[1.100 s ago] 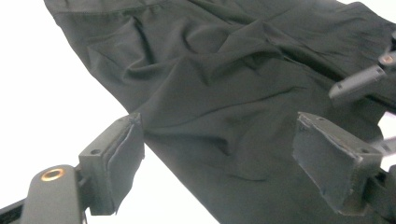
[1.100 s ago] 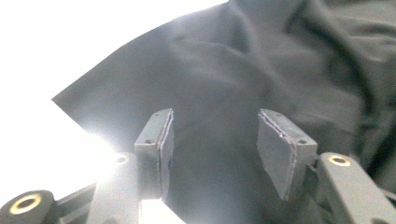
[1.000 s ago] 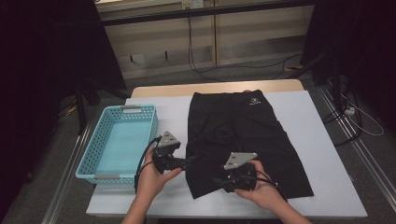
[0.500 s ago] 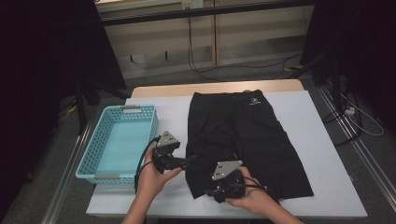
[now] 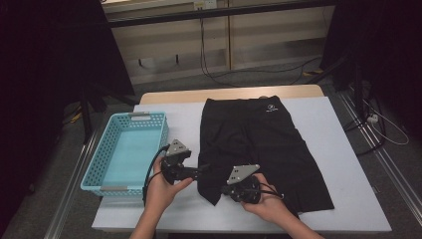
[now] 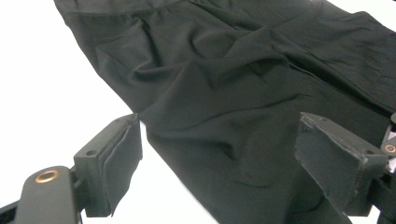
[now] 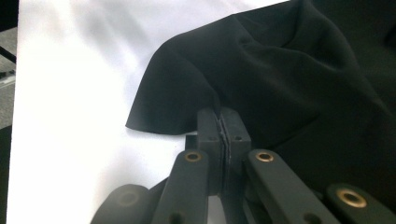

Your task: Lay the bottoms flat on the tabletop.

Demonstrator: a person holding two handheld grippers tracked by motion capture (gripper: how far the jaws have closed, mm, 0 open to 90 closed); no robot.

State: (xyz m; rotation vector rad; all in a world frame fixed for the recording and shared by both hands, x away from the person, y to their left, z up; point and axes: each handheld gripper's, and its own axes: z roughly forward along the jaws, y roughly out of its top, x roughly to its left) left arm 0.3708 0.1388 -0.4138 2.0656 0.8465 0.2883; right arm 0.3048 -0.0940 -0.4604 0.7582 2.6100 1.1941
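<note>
**Right gripper pinching the shorts hem; left gripper standing ready**

I am working on a pair of black shorts (image 5: 261, 149) lying flat on the white bench (image 5: 348, 199), waistband at the far side, leg openings toward me, just beside the light-blue basket (image 5: 124, 154). My right gripper (image 7: 222, 122) has just been closing, and its jaws are now clamped together on a fold of fabric at the near left leg corner. My left gripper (image 6: 219, 158) is hanging over the left edge of the garment with its jaws spread wide, nothing between the pads.

In my judgement the step is a fold. To do it well, I am advising a clean lift of the pinched corner, keeping the cloth taut, with the left gripper taking the side edge before anything is carried across.

I cannot tell how many layers the right grip has caught. My right hand (image 5: 268, 206) is covering part of the near hem in the high view.
</note>
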